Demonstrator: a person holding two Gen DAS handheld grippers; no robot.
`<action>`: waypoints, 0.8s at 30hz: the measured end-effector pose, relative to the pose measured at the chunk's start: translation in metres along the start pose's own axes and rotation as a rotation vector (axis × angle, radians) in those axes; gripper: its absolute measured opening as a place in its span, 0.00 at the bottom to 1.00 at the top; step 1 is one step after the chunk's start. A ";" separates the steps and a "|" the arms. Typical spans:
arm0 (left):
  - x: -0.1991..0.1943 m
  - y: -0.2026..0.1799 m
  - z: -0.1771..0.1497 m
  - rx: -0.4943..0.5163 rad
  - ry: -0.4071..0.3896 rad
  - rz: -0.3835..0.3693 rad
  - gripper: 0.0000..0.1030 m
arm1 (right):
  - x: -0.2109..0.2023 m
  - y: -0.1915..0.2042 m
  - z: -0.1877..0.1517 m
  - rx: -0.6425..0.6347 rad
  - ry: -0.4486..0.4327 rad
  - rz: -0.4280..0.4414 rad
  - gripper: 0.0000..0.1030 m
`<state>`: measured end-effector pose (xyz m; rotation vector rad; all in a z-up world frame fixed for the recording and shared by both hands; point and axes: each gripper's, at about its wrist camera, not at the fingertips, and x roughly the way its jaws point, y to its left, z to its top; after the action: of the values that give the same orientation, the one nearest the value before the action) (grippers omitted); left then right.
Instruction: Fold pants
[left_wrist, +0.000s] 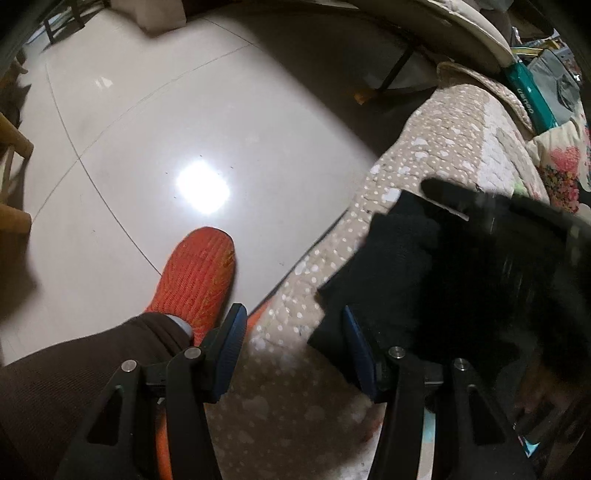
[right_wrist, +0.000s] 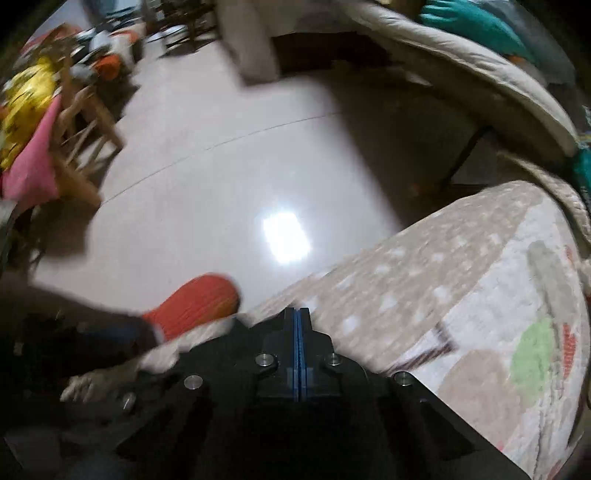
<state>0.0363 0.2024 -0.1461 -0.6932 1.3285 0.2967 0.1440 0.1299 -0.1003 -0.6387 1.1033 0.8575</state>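
The black pants (left_wrist: 399, 266) lie bunched on a beige dotted quilt (left_wrist: 443, 147) at the bed's edge, on the right of the left wrist view. My left gripper (left_wrist: 293, 314) points down over that edge, open, with only quilt showing between its blue pads. Its right finger (left_wrist: 356, 339) stands at the pants' near hem. A dark blurred shape (left_wrist: 524, 258) covers the pants' right side. In the right wrist view my right gripper (right_wrist: 298, 312) is shut, pads together, with nothing seen between them, over the quilt (right_wrist: 424, 277). No pants show in that view.
A person's foot in an orange slipper (left_wrist: 199, 273) stands on the glossy tiled floor (left_wrist: 166, 129) beside the bed, below a brown trouser leg (left_wrist: 55, 387). A wooden chair (right_wrist: 85, 147) with pink and yellow cloth is at far left. Bedding and a teal box (left_wrist: 532, 96) lie beyond.
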 end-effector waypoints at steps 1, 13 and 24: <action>0.001 0.001 0.001 0.001 -0.011 0.019 0.52 | -0.001 -0.004 0.004 0.026 -0.010 -0.006 0.00; 0.008 0.032 -0.018 -0.161 0.064 -0.087 0.51 | -0.014 -0.010 -0.011 0.050 0.033 0.250 0.38; 0.005 0.014 -0.032 -0.080 -0.005 -0.116 0.51 | 0.010 0.015 -0.009 -0.081 0.108 0.190 0.13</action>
<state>0.0042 0.1926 -0.1578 -0.8332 1.2720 0.2588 0.1285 0.1334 -0.1136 -0.6611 1.2455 1.0449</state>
